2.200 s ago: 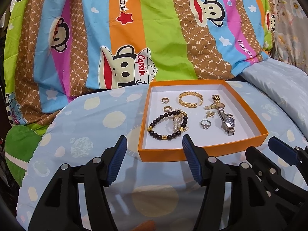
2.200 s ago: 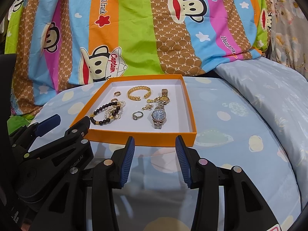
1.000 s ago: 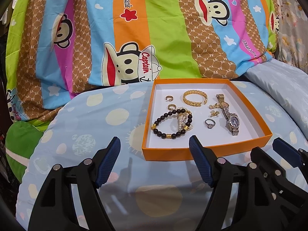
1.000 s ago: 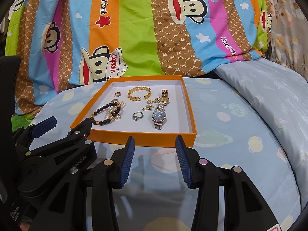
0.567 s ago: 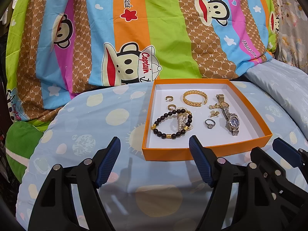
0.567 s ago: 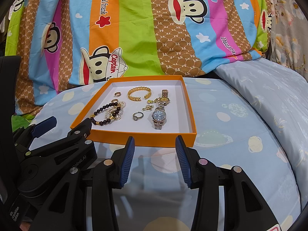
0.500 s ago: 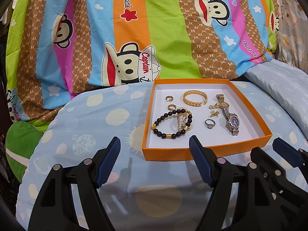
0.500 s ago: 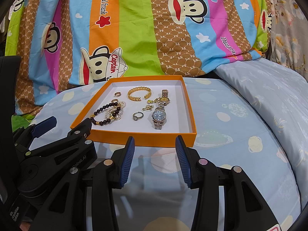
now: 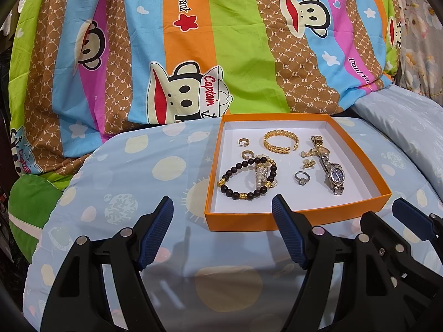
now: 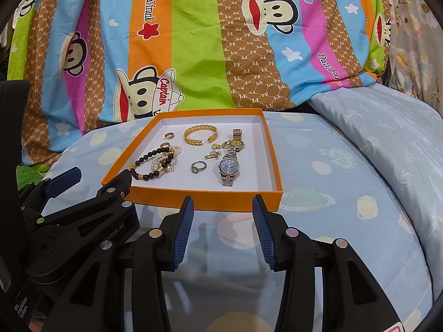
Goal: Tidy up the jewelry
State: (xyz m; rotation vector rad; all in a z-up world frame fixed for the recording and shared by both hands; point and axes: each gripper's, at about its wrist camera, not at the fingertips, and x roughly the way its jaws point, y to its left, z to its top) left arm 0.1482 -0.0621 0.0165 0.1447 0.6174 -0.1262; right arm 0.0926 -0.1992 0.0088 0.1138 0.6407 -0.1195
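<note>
An orange box (image 9: 238, 222) with a white floor lies on the light blue bed cover; it also shows in the right wrist view (image 10: 210, 200). In it lie a dark bead bracelet (image 9: 243, 178), a pearl bracelet (image 9: 261, 174), a gold bangle (image 9: 281, 141), a silver watch (image 9: 335, 174), a silver ring (image 9: 301, 177), two small gold rings (image 9: 243, 141) and gold earrings (image 9: 308, 163). My left gripper (image 9: 223, 207) is open and empty just in front of the box. My right gripper (image 10: 223, 202) is open and empty at the box's near wall.
A striped monkey-print quilt (image 9: 193, 55) rises behind the box. A pale blue pillow (image 10: 387, 127) lies at the right. The blue cover (image 9: 124, 182) extends left of the box and drops off to a green patch (image 9: 30, 202).
My left gripper drew back a little and opened wider about two seconds ago. Since then nothing has moved. The right gripper has stayed still.
</note>
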